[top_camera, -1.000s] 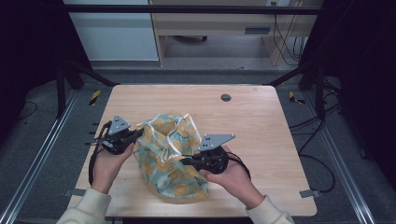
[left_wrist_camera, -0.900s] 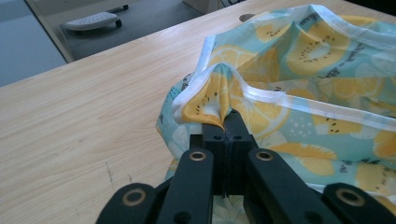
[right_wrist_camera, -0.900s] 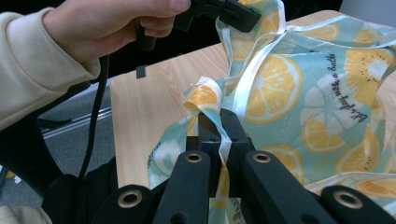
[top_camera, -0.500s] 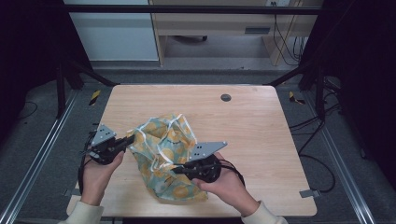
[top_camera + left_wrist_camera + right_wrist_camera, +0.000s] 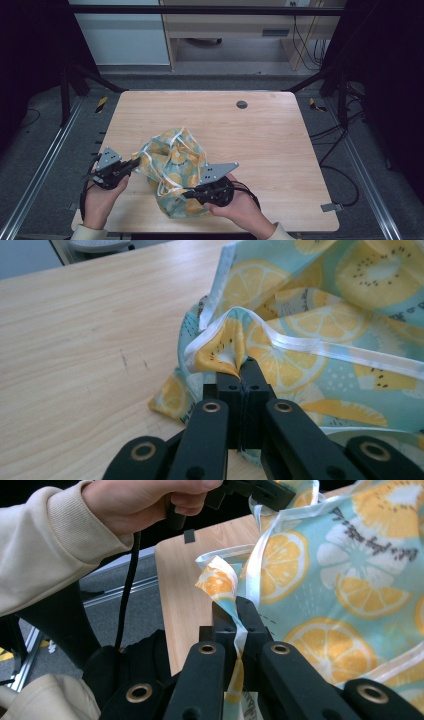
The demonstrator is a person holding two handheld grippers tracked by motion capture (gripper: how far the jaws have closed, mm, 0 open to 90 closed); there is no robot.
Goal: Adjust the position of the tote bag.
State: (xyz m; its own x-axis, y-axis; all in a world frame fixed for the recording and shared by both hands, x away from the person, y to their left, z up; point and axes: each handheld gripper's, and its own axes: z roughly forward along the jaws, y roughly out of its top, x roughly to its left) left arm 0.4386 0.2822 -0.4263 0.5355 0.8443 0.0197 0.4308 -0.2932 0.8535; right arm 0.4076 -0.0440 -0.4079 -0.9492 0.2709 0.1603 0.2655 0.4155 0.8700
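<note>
Left gripper [image 5: 134, 163], lower left of the high view: jaws fully closed on a pinched fold of the cloth [image 5: 172, 170], at its white-taped hem; in the left gripper view the fold [image 5: 225, 347] puckers up just above the jaw tips. The cloth is a thin printed fabric, teal with orange slices and kiwi, edged in white tape [image 5: 320, 347]. It sits bunched in the lower middle of the table [image 5: 280, 145], near the front edge, partly lifted between the two grippers. Judgement: very light, fully limp, no stiffness of its own; it sags and creases wherever unsupported, so shape comes only from the two held points. Not fragile. The weave looks smooth, so a shallow pinch could slip; the taped hem is thicker and is the better place to hold, ideally at corners so the cloth can be spread. Right gripper [image 5: 192, 191], lower centre of the high view: jaws likewise closed tight, gripping a twisted edge with white tape running through [image 5: 235, 612]. In the right gripper view the other hand [image 5: 145, 502] shows at upper left, its gripper on the upper hem.
</note>
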